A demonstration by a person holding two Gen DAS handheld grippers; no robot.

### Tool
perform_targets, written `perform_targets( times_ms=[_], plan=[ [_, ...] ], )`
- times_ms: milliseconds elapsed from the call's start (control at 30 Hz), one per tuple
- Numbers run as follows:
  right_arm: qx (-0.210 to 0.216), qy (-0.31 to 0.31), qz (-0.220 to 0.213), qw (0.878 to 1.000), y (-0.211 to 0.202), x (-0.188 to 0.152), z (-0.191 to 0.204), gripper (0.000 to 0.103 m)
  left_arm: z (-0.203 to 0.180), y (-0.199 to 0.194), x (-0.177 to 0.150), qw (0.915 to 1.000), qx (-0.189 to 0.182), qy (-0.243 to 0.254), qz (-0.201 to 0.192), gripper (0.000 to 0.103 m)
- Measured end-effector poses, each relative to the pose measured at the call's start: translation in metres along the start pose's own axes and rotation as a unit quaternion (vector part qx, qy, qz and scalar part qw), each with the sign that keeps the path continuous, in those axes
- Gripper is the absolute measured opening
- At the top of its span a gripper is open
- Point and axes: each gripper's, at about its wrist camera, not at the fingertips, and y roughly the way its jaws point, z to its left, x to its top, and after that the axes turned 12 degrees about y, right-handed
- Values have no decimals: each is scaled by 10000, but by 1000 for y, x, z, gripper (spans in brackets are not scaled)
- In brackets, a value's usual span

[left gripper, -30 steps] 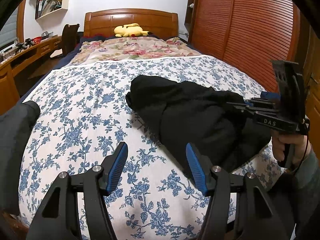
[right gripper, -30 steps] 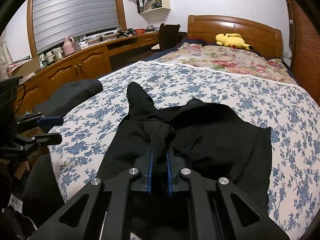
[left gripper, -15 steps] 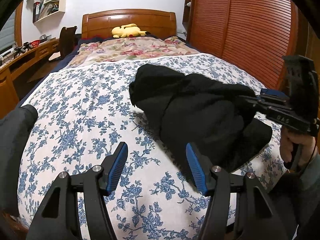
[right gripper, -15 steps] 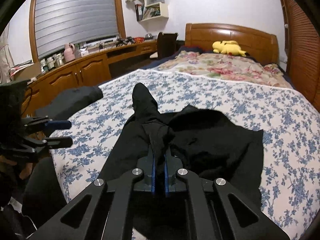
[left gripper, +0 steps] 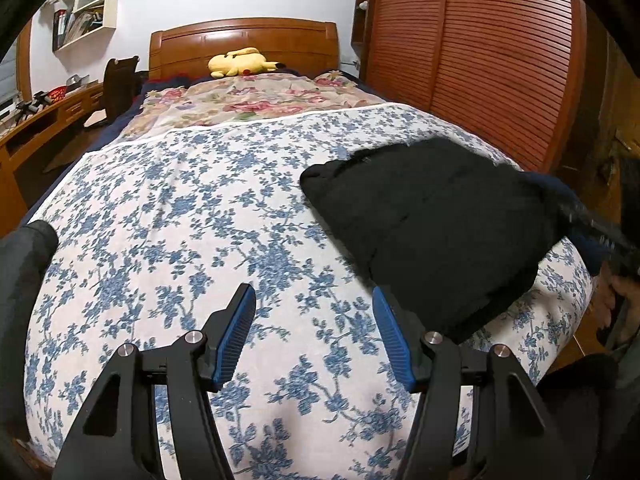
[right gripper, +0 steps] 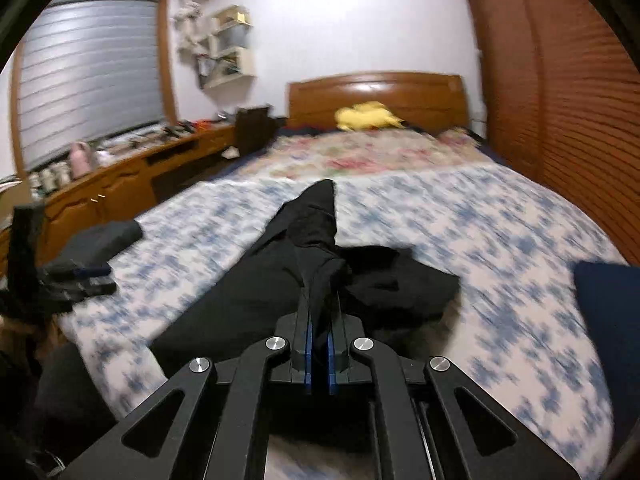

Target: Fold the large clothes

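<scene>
A large black garment (left gripper: 432,216) lies bunched on the right side of the bed's blue-flowered sheet (left gripper: 192,216). My right gripper (right gripper: 318,312) is shut on a fold of the black garment (right gripper: 256,292) and holds it lifted over the sheet; this view is blurred by motion. My left gripper (left gripper: 314,320) is open and empty above the sheet near the foot of the bed, to the left of the garment. In the right wrist view the left gripper (right gripper: 84,276) shows at the left edge.
A dark folded garment (left gripper: 20,272) sits at the bed's left edge. A dark blue cloth (right gripper: 604,320) lies at the right edge. A yellow plush (left gripper: 240,62) rests by the headboard. A wooden desk (right gripper: 120,184) runs along the left, a slatted wardrobe (left gripper: 480,60) along the right.
My right gripper has pulled the black garment toward the right side of the bed, still shut on it. The left gripper stays open and has swung slightly.
</scene>
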Motion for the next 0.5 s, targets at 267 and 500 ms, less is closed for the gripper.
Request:
perform_targets(
  times_ms=[267, 500],
  plan=[
    [-270, -43, 846, 9960, 17, -39, -16, 5, -22, 12, 14, 9999, -141, 87, -41, 62],
    [-189, 154, 655, 9976, 10, -25, -26, 13, -56, 21, 36, 9983, -416, 387, -100, 62]
  ],
)
